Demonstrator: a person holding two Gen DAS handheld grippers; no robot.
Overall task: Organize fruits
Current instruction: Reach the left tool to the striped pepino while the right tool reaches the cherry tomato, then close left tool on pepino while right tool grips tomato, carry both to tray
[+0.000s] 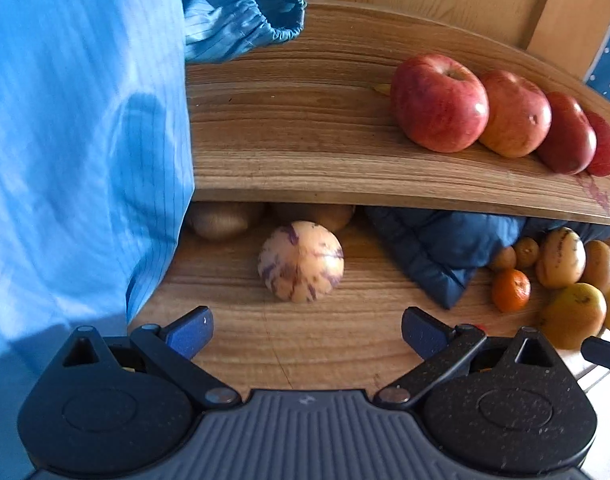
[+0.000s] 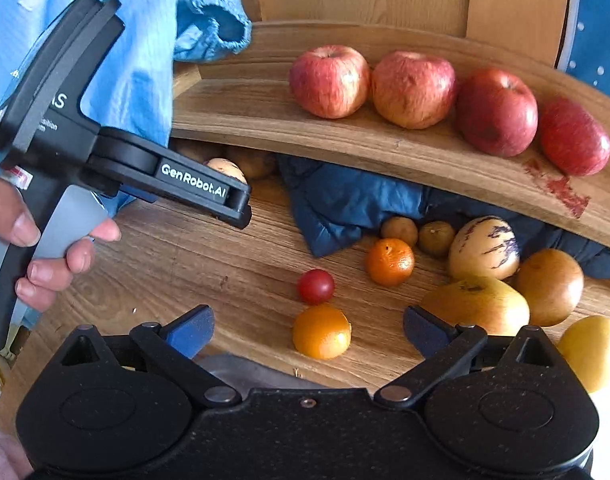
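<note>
Two hand-held grippers, left (image 1: 307,330) and right (image 2: 309,330), both spread apart, striped melon (image 1: 300,261) blunt end toward left one.

Black grippers, blue pads (image 1: 191,330), blue sleeve (image 1: 77,120)

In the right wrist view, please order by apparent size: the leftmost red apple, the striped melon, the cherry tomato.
1. Leftmost red apple and striped melon: look alike, and distances differ, so I leave them unranked.
2. Cherry tomato: clearly smallest.
</note>
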